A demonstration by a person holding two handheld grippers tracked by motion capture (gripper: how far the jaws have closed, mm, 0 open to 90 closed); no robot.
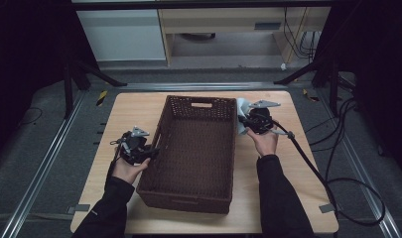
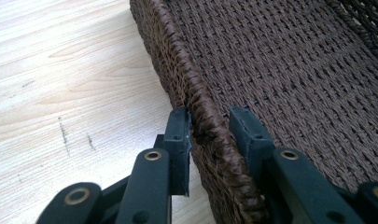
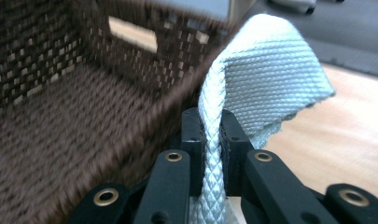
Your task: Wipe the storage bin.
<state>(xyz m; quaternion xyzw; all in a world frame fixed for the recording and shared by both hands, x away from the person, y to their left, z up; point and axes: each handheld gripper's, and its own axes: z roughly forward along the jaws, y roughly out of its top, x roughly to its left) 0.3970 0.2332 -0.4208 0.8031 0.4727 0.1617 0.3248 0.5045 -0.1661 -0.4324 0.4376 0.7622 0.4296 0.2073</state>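
A brown wicker basket point(image 1: 198, 148) stands in the middle of the wooden table point(image 1: 134, 111). At its left wall my left gripper point(image 1: 150, 151) straddles the braided rim point(image 2: 177, 65), one pad outside and one inside, and the left gripper point(image 2: 209, 122) is shut on that rim. My right gripper point(image 1: 245, 122) is by the basket's far right corner. It is shut on a fold of pale woven cloth point(image 1: 242, 109). In the right gripper view the cloth point(image 3: 270, 65) arches up out of the right gripper point(image 3: 210, 119) and droops to the right, beside the basket point(image 3: 60, 116).
The basket has a handle slot point(image 1: 202, 104) in its far wall. Bare table lies to its right point(image 1: 298, 168) and left. Cables point(image 1: 337, 183) trail off the table's right side. A metal rail point(image 1: 44, 163) runs along the floor at the left.
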